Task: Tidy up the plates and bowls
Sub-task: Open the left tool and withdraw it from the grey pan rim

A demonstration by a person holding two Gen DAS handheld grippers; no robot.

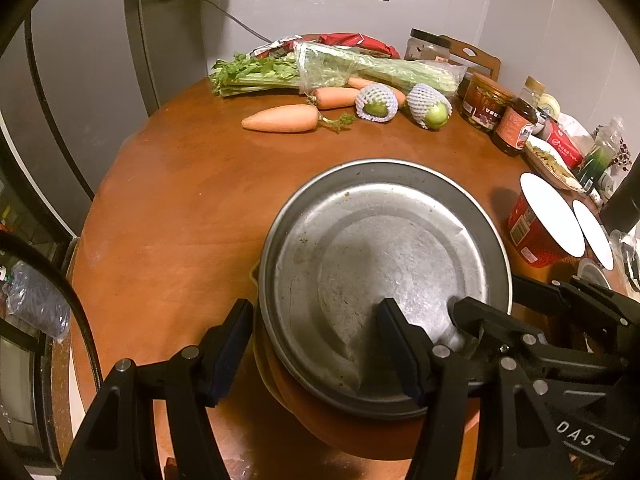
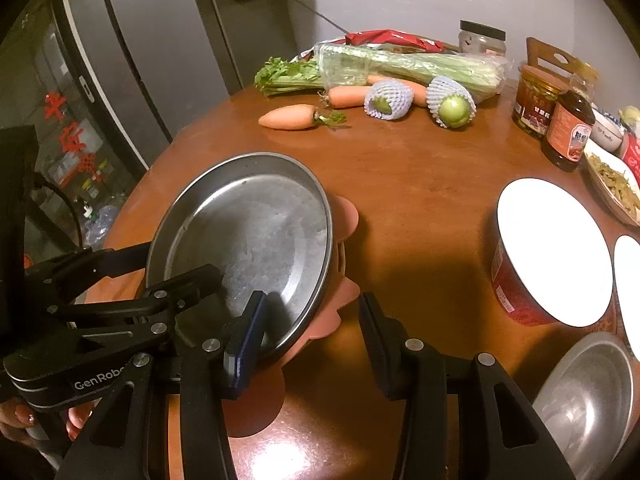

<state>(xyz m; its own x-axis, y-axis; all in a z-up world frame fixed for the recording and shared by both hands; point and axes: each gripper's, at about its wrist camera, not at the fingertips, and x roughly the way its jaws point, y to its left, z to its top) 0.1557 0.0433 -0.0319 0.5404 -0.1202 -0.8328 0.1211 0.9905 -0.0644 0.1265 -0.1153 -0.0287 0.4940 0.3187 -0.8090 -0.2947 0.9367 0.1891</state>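
Observation:
A round steel plate (image 1: 384,248) (image 2: 256,232) rests on top of an orange scalloped bowl (image 1: 320,424) (image 2: 324,320). Both grippers hold this stack from its near side, over the brown round table (image 1: 180,208) (image 2: 420,168). My left gripper (image 1: 316,308) (image 2: 182,258) clamps the stack's left rim, one finger inside the plate and one outside the bowl. My right gripper (image 2: 312,298) (image 1: 486,294) clamps the right rim the same way. I cannot tell whether the bowl's base touches the table.
At the table's far side lie two carrots (image 1: 280,119), bagged celery (image 1: 328,68) and two foam-netted fruits (image 1: 376,103). Jars and bottles (image 1: 516,128) line the right edge, beside two red tubs with white lids (image 2: 548,252). A steel bowl (image 2: 588,396) sits near right. A fridge (image 2: 132,60) stands left.

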